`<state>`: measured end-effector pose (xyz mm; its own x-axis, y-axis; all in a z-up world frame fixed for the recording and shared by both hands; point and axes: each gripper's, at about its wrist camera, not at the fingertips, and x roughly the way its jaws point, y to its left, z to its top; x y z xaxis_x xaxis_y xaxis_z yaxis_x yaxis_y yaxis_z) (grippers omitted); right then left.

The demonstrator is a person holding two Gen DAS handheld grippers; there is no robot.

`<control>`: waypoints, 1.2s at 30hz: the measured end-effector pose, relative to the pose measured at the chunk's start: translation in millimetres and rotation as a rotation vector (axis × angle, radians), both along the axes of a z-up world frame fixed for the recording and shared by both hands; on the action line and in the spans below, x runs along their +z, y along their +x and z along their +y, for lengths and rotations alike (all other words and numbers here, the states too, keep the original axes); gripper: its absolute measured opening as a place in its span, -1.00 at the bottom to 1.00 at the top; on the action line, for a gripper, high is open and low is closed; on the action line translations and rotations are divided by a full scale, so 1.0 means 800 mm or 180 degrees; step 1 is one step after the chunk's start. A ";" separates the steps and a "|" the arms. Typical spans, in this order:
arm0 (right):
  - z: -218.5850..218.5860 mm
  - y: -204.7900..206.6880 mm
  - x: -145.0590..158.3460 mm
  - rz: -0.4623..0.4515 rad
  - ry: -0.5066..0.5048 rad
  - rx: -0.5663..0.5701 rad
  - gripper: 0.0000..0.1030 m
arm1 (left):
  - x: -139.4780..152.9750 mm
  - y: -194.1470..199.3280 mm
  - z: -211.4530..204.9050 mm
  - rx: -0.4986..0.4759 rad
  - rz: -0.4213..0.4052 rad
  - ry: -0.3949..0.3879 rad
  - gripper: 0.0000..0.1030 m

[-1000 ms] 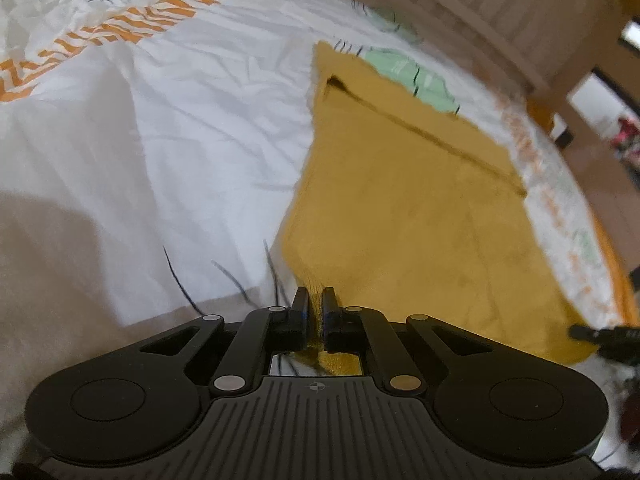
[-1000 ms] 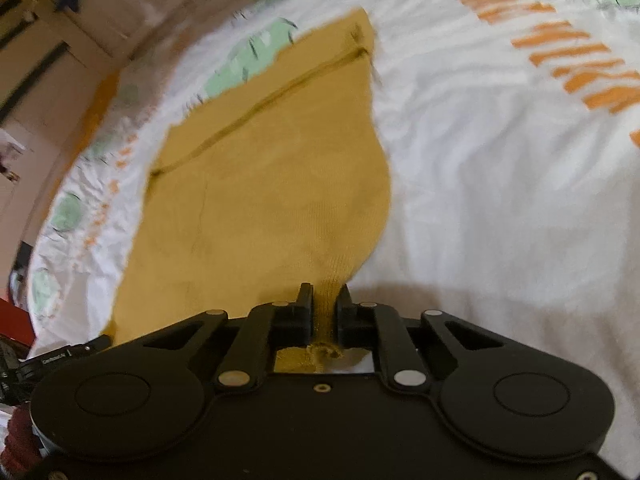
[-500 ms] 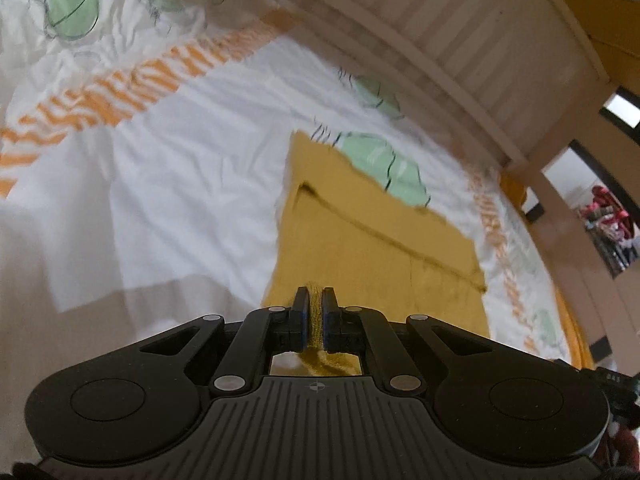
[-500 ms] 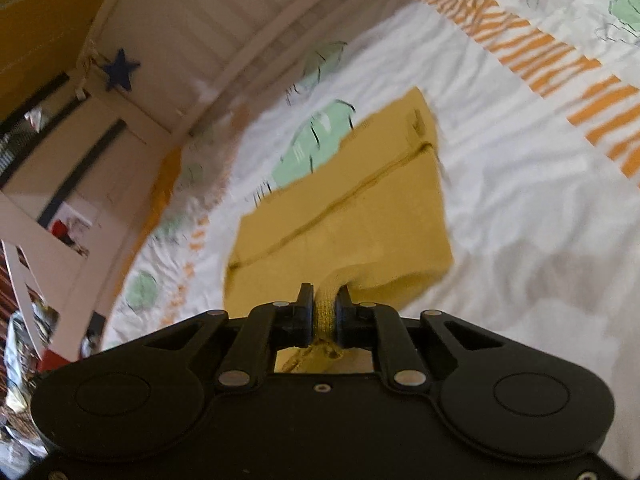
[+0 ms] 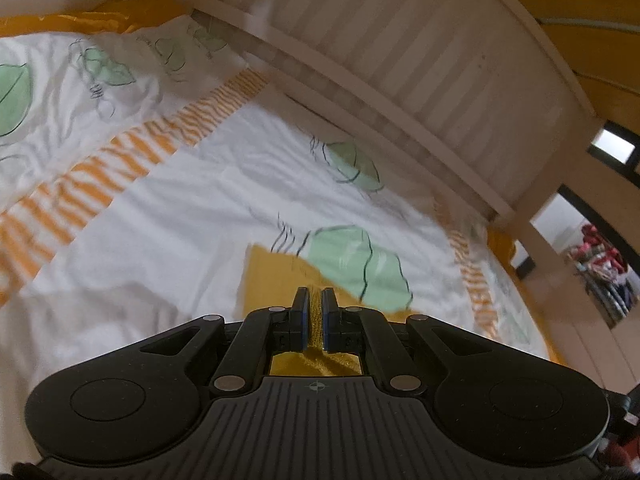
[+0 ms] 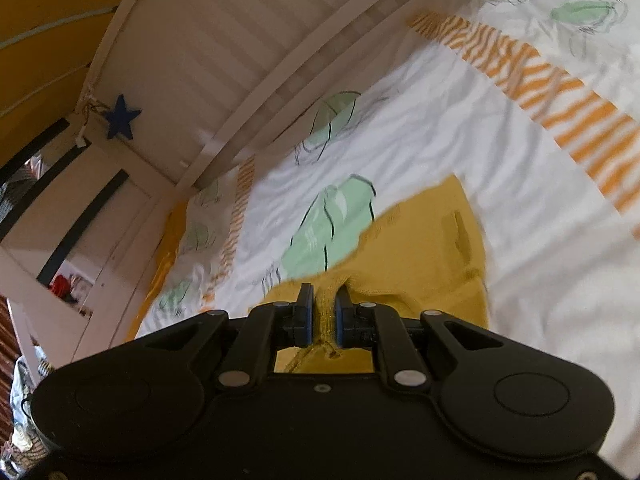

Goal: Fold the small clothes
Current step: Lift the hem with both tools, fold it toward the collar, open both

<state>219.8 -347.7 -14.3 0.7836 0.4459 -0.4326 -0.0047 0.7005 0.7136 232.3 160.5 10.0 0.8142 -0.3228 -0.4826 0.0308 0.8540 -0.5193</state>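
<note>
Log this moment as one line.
left gripper: shut on mustard-yellow knit garment | right gripper: shut on garment | surface: white printed bedsheet

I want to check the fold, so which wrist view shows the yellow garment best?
The right wrist view: the yellow garment spreads broadly past the right gripper. The left wrist view shows only a small corner beyond the left gripper.

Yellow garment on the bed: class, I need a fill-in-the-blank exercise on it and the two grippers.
1. The left gripper is shut on the ____ garment.
2. The right gripper grips the garment too, so it is held by ____ grippers.
3. The garment lies on a white bedsheet printed with orange stripes and ____ leaves.

Missing words: yellow; two; green
</note>
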 end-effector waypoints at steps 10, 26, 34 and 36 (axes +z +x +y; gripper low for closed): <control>-0.009 0.124 -0.057 0.0211 -0.0046 -0.0289 -0.65 | -0.042 0.118 -0.013 0.0109 0.0127 0.0156 -0.89; -0.028 0.149 -0.094 0.0148 -0.0331 -0.0661 0.32 | -0.071 0.177 -0.012 0.0386 0.0140 0.0305 -0.55; -0.009 0.109 -0.090 0.0183 -0.0936 -0.0189 -0.02 | -0.059 0.111 -0.046 0.0004 0.0380 0.0724 -0.38; 0.000 0.103 -0.094 0.0194 -0.1063 -0.0072 -0.10 | -0.068 0.090 -0.056 -0.0110 0.0534 0.0717 -0.35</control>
